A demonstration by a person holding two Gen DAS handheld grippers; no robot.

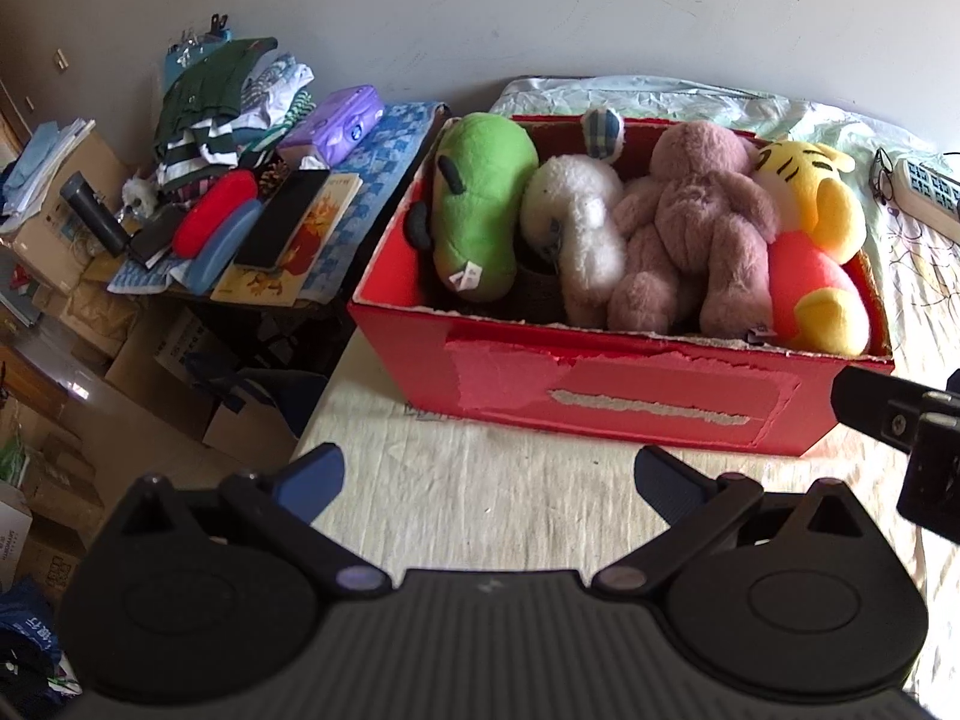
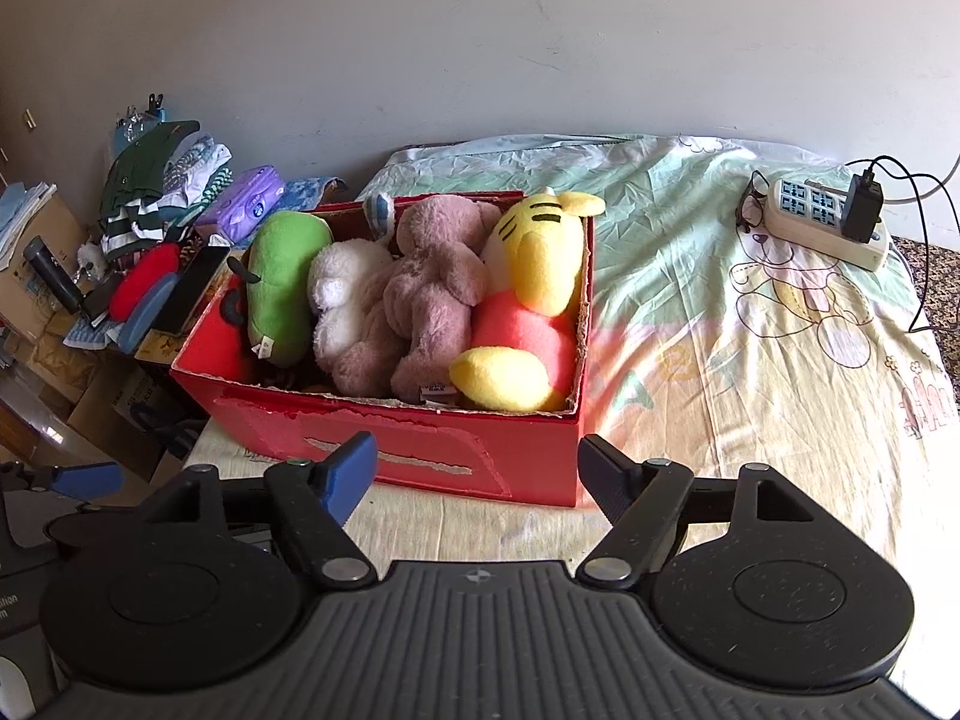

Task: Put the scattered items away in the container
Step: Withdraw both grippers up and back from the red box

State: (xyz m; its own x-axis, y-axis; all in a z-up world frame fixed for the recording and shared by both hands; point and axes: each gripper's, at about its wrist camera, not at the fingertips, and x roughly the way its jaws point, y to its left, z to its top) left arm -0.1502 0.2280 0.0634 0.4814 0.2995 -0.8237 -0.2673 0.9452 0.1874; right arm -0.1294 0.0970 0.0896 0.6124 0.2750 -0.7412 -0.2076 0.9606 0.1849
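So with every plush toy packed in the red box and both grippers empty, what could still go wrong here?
The yellow tiger plush rides above the rim of the red box, so it may tip out if the box is moved. The box sits near the edge of the bed on its left side; a nudge from the left gripper or right gripper, both open and close to its front wall, might shift it toward the drop.

We see a plain grey-white wall [image 2: 480,48] across the top of the frame. Below it is a bed [image 2: 750,360] with a pale printed sheet, lit by daylight. On its right side lies a white power strip [image 2: 822,222] with a black charger. At the left of the frame stands a low bench [image 1: 384,162] with folded clothes [image 1: 222,102], and cardboard boxes [image 1: 66,180] stand on the floor.
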